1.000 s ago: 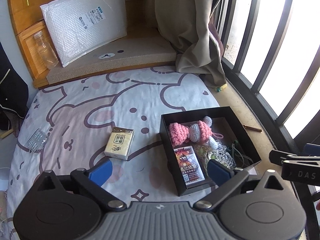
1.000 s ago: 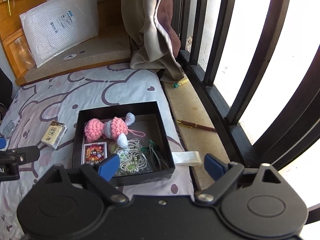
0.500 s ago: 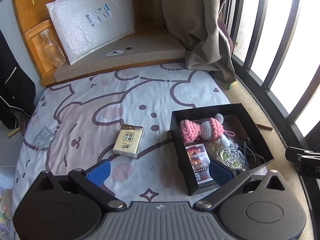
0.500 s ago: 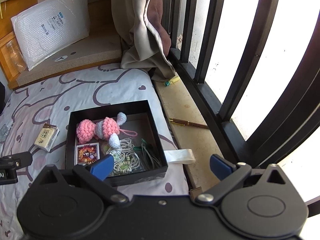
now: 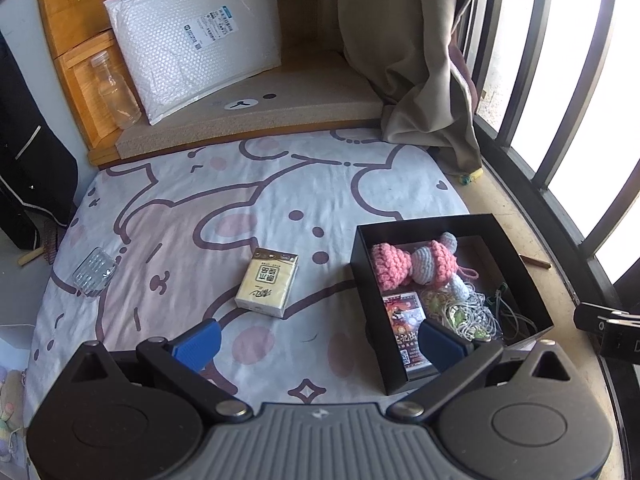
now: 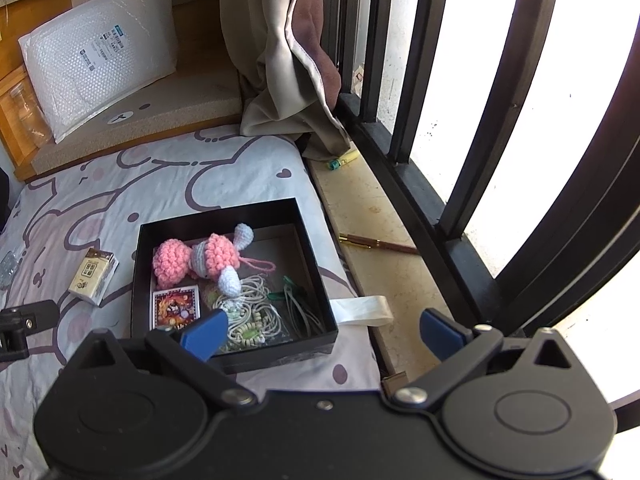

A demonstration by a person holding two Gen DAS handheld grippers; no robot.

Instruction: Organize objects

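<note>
A black open box [image 5: 516,264] [image 6: 136,280] sits on the cartoon-print bedsheet, holding a pink crochet toy [image 5: 416,266] [image 6: 196,260], a picture card [image 5: 404,312] [image 6: 176,306] and a coil of pale cord [image 5: 464,312] [image 6: 252,312]. A cream tissue pack [image 5: 268,282] [image 6: 94,276] lies on the sheet left of the box. My left gripper [image 5: 316,340] hovers open over the sheet between pack and box, holding nothing. My right gripper [image 6: 324,330] is open wide above the box's near right corner, empty.
A small clear plastic case [image 5: 94,274] lies at the sheet's left edge. A brown pen [image 6: 376,244] and white tape strip [image 6: 362,308] rest by the stone sill under black window bars [image 6: 424,80]. A bubble mailer [image 5: 196,40], clear bottle [image 5: 116,92] and curtain [image 5: 412,60] stand behind.
Both views have shifted slightly: the box and tissue pack sit a little further right in the left wrist view. The right gripper's jaws spread a bit wider. Nothing was picked up.
</note>
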